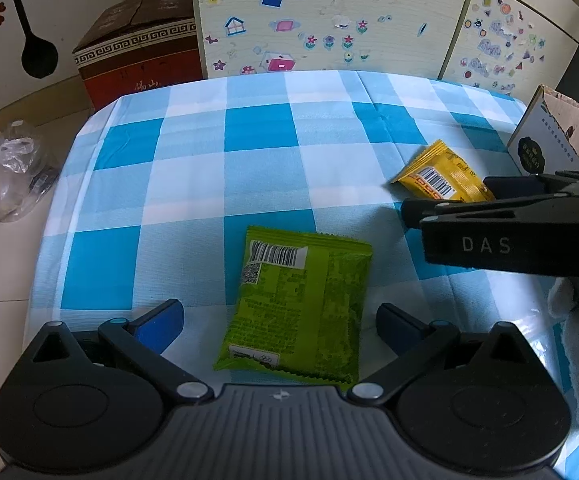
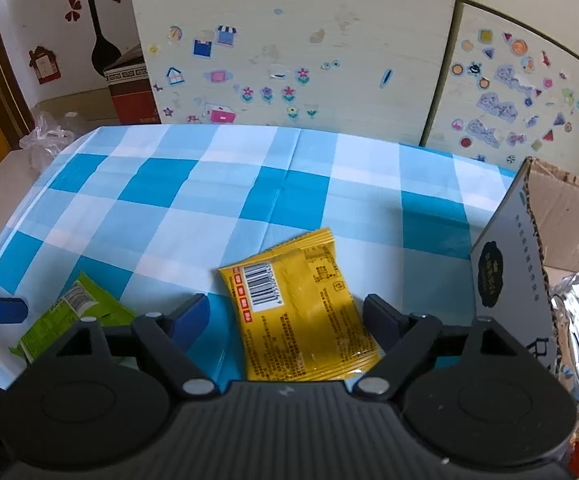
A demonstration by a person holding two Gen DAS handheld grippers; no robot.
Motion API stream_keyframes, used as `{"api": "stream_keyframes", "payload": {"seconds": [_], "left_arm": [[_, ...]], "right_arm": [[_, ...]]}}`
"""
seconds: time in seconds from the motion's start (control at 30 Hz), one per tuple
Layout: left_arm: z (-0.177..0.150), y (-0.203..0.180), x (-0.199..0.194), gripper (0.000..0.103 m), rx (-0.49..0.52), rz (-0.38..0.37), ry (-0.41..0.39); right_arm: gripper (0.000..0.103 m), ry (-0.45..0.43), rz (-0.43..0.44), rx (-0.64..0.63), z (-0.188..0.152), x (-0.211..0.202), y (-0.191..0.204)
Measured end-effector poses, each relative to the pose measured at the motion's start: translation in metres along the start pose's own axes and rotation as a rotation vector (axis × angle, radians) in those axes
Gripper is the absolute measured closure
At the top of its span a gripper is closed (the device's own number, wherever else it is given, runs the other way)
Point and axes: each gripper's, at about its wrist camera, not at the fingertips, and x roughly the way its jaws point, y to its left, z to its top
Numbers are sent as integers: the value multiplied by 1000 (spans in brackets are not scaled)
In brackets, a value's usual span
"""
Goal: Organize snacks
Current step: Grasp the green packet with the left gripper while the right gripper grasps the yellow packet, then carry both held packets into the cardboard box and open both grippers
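Green packet (image 1: 295, 306) lies between the left gripper's (image 1: 279, 322) wide-apart fingers, yellow packet (image 2: 299, 308) between the right gripper's (image 2: 287, 320) parted, untouching fingers marked "DAS".

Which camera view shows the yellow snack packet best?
The right wrist view: the yellow snack packet lies nearly whole, barcode up, between the open right gripper fingers. The left wrist view shows it small, partly hidden behind that gripper.
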Motion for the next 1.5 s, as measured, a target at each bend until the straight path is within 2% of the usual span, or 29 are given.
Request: {"api": "stream_keyframes", "payload": {"seconds": [0.07, 0.13, 0.17, 0.2, 0.27, 0.37, 0.47, 0.8, 1.2, 1.5], "left_arm": [[1, 0, -1, 1, -2, -3, 0], [1, -3, -3, 6, 18, -8, -11], [1, -5, -5, 13, 30, -14, -19], [1, -7, -7, 24, 42, -27, -26], [1, -10, -10, 34, 52, -48, -31], [2, -9, -12, 41, 43, -46, -36], [5, -1, -12, 46, -11, -66, -28], [9, 11, -30, 46, -81, -62, -63], [9, -8, -64, 46, -17, -26, -144], [7, -24, -81, 46, 22, -17, -184]], "right_arm": [[37, -3, -4, -4, 1, -3, 0], [40, 2, 5, -7, 1, -5, 1], [42, 5, 13, -7, 1, -5, 2], [43, 6, 18, -8, 1, -7, 4], [44, 6, 30, -4, 1, -10, 7], [44, -9, 26, -4, 4, -20, 11], [44, -26, 14, -1, 6, -33, 11], [44, -91, -22, 29, 10, -89, 1], [44, -176, -15, 102, -14, -162, -7], [44, -203, -19, 144, -18, -178, -21]]}}
